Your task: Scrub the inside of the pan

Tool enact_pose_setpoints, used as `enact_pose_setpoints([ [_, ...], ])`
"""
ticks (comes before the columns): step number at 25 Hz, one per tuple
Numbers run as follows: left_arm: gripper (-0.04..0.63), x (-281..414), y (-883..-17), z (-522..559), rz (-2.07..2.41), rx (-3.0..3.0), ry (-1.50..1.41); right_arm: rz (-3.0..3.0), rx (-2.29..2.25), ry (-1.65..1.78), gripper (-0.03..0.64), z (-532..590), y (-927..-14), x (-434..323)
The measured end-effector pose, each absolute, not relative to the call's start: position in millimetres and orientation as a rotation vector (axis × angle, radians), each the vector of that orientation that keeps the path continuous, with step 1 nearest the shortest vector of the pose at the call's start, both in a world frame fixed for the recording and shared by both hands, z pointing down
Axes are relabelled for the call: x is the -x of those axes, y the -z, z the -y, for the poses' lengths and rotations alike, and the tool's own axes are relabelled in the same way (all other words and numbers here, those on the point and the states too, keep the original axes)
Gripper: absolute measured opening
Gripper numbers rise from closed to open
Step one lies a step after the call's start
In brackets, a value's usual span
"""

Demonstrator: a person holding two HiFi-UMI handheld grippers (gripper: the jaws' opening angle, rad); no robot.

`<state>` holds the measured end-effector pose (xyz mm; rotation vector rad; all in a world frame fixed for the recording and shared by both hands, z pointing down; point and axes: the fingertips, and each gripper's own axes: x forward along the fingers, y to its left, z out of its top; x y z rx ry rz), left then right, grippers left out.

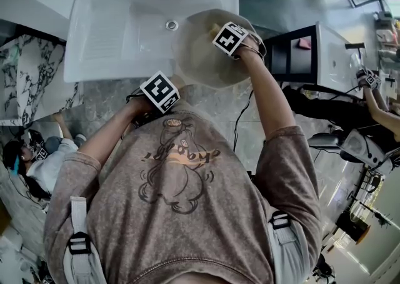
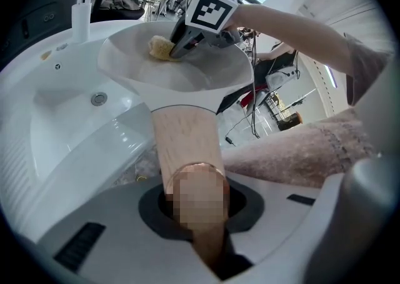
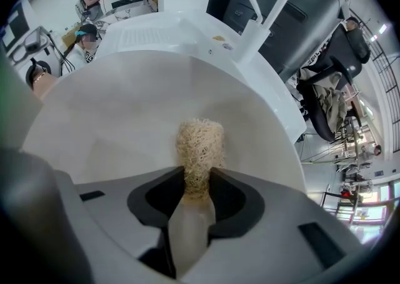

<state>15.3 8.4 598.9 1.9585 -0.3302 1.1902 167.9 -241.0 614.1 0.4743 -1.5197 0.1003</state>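
Overhead, scrubber (image 1: 215, 28) barely visible.

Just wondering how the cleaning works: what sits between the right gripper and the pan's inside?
A tan fibrous scrubber, clamped in the right gripper, its tip against the pan; the right gripper view shows it.

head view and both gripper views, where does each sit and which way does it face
head view: on the person's head, steeply down at sink and pan; shows shirt, arms, left gripper, right gripper.
left gripper view: on that gripper, along the wooden handle in its jaws into the pan; shows the right arm.
right gripper view: on that gripper, into the pan past the scrubber in its jaws; only its jaws show.
shared: head and left gripper views both show the right gripper in the pan.
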Motion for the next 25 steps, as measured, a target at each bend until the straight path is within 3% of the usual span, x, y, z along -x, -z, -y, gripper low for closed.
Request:
enact_pose_setpoints([
  [25,0.061,-13,-603,-11,0.274,-1.940,-1.228,1.335,-0.127,-0.207,0.138,173,-613,-195],
])
